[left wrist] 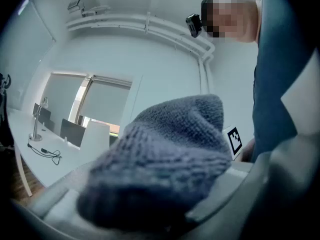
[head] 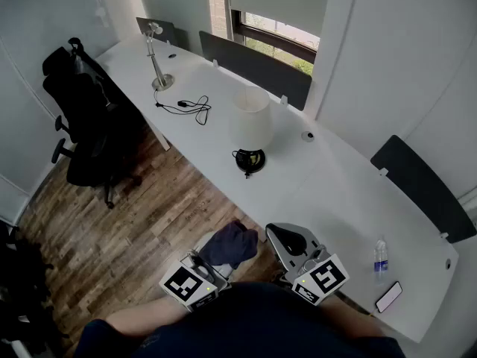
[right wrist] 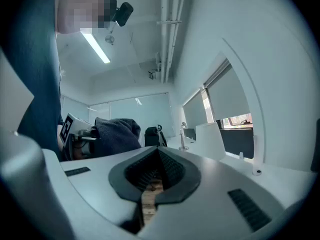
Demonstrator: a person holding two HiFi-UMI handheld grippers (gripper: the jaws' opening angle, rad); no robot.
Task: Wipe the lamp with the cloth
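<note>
The lamp (head: pixel 251 121), with a white shade and a dark round base, stands on the long white desk (head: pixel 320 192), well ahead of both grippers. My left gripper (head: pixel 211 262) is held close to the person's body and is shut on a dark blue-grey knitted cloth (head: pixel 232 243). That cloth (left wrist: pixel 165 159) fills most of the left gripper view, with the lamp shade (left wrist: pixel 95 136) small behind it. My right gripper (head: pixel 287 237) is beside it to the right, shut with nothing in it. In the right gripper view the right gripper (right wrist: pixel 158 153) points toward the lamp (right wrist: pixel 210 139), with the cloth (right wrist: pixel 117 134) at left.
A silver desk lamp (head: pixel 156 58) and a black cable (head: pixel 186 107) lie at the desk's far left. A black office chair (head: pixel 86 118) stands on the wood floor. A water bottle (head: pixel 381 258) and a phone (head: pixel 388 297) sit on the desk near right. Dark dividers line the desk's back edge.
</note>
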